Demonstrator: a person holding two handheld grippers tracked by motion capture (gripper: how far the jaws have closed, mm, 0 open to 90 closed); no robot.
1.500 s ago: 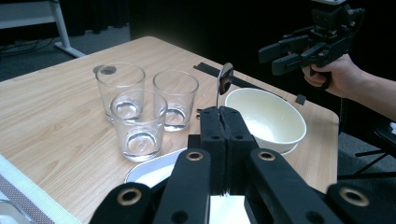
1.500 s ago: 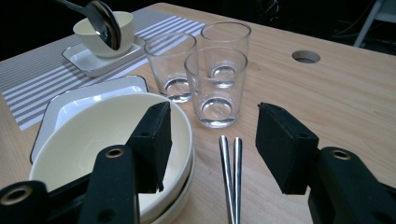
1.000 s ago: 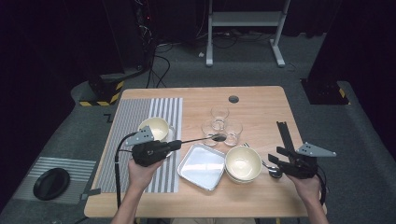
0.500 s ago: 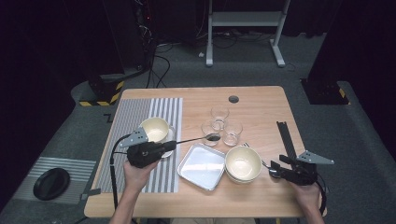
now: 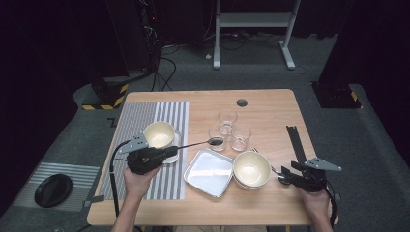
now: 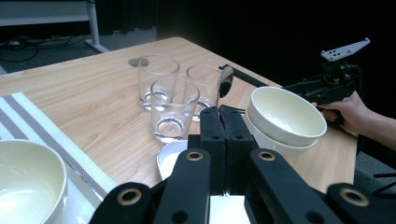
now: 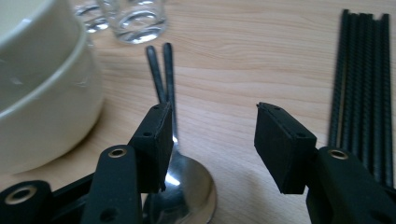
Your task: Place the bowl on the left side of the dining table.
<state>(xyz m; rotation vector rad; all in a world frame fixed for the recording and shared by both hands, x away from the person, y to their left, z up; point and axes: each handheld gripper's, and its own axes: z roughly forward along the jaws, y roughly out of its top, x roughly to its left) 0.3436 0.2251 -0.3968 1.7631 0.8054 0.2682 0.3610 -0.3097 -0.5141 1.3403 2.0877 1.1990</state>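
- Lowered since the earlier frame, the right tongs (image 5: 285, 177) now sit close over the desk (image 5: 270, 104) at its near right corner; the left tongs (image 5: 175, 151) hold about the same place as before
- Right tongs: jaws spread, nothing pinched; in the right gripper view a steel spoon (image 7: 184, 186) lies flat on the desk beneath the gap, its bowl nearest the camera and under the left-hand jaw
- Two dark handles (image 7: 161, 70) run from the spoon away toward the glasses; whether a second utensil lies under it cannot be told
- Left tongs: jaws pressed together, pinching the handle of a dark spoon (image 5: 215, 142), held level above the desk
- Dark spoon: its bowl is over the nearest of three empty glasses (image 5: 217, 137)
- Stacked cream bowls (image 5: 251, 170) stand just left of the right tongs, touching a square metal tray (image 5: 209, 172)
- Black chopsticks (image 5: 296, 144) lie on the desk beyond the right tongs
- Single cream bowl (image 5: 159, 134) stands on the striped mat (image 5: 159, 108) beside the left tongs
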